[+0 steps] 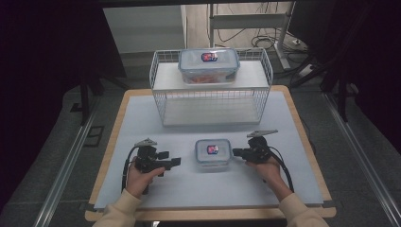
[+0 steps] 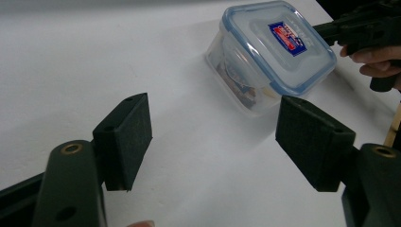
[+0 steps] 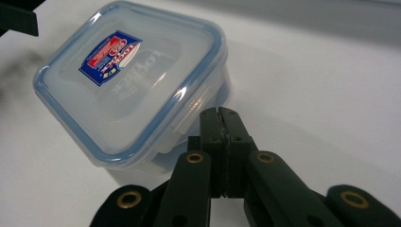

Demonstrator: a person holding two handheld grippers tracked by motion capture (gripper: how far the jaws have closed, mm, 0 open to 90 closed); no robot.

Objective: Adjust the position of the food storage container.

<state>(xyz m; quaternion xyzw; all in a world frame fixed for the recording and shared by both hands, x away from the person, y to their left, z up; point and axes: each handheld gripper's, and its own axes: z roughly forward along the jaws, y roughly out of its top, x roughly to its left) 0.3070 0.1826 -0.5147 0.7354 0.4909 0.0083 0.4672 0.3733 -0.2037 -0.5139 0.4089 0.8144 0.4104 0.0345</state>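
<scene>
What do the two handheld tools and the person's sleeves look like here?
Both tools, left tool and right tool, are black with flat rectangular pads, brass-coloured pivot rivets and a grey three-cornered plate on top. A black cable trails from each. The sleeves are cream.

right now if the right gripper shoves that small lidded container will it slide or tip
Probably slides: the small container is squat and flat-bottomed on the smooth white table. Its hard clear plastic looks stiff. It seems light, holding few contents, so the shut right gripper at its side could skid it easily.
</scene>
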